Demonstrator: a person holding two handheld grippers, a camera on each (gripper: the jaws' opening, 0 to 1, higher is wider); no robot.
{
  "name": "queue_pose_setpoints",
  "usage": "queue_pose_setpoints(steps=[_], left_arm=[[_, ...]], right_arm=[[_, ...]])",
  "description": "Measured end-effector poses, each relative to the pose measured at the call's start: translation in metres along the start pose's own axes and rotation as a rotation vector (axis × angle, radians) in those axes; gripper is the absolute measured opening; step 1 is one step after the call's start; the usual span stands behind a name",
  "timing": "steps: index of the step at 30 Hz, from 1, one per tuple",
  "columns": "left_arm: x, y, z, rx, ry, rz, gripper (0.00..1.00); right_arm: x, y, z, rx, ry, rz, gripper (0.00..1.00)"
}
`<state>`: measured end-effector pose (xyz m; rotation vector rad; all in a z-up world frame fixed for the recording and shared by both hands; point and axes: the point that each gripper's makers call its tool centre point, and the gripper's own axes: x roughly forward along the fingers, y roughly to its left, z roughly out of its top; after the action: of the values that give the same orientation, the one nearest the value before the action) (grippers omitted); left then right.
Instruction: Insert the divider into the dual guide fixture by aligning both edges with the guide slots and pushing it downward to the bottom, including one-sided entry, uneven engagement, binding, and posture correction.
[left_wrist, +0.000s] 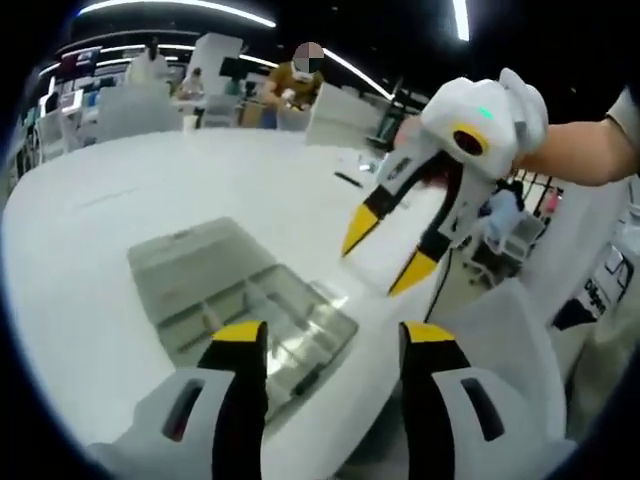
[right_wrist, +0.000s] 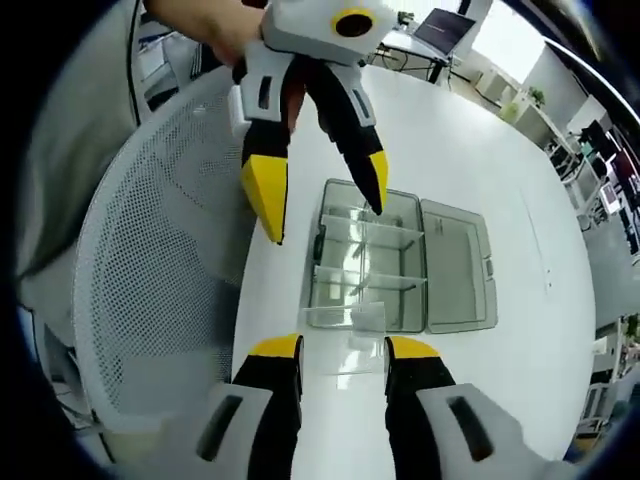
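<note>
Box (right_wrist: 400, 270): lid open flat near my table (right_wrist: 480, 150) edge, slots exposed.
Divider (right_wrist: 345, 317): loose beside box, awaiting pickup.
Left tongs (right_wrist: 315, 195): apart, empty, above box.
Right tongs (right_wrist: 340, 350): apart, empty, facing divider.

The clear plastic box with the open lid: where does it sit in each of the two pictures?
Left gripper view: clear box lies low and centre-left, just beyond that view's own tongs.
Right gripper view: it lies at centre, lid to the right.
Shared landmark: the white table under it.
</note>
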<state>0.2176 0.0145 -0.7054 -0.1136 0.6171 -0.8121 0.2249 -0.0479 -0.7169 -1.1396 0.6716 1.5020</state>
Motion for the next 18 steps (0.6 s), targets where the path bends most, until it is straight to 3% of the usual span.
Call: queue_pose_setpoints(steps=[10,18], left_arm=[[0.001,-0.005,0.006,-0.155,-0.036,-0.046,0.36],[0.005,-0.011,0.010,-0.220,-0.049,-0.079,0.31]], right_arm=[[-0.001,0.001,0.016,-0.008,-0.019,-0.014,0.27],[-0.001,0.000,0.028,-0.016,-0.035,-0.027,0.27]])
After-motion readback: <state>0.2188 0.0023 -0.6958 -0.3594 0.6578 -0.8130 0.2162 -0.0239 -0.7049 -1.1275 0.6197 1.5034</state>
